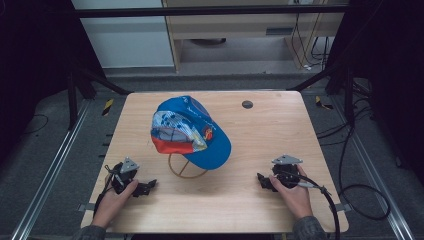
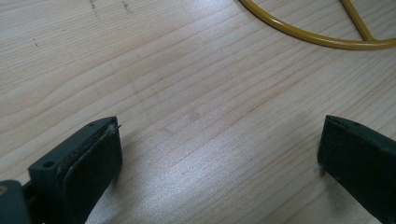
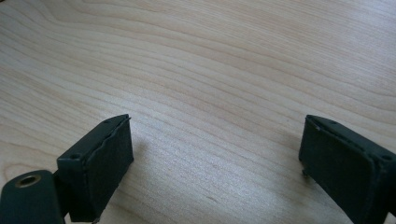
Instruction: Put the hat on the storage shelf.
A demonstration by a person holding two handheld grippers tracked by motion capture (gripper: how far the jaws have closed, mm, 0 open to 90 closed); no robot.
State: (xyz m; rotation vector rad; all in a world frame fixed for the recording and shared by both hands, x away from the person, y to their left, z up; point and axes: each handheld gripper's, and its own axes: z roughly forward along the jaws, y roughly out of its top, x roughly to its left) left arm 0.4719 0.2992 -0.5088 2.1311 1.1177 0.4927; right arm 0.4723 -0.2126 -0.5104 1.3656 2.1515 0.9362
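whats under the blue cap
A thin yellow wire stand holds up the blue printed baseball cap; its ring base rests on the light wooden table. The stand's upper part is covered by the cap.

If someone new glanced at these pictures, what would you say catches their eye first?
Most striking is the bright blue cap with its red, patterned front, perched on a yellow wire stand at the middle of the wooden table. Next come the left gripper and the right gripper, held low over the table's near corners, jaws wide apart with nothing between them.
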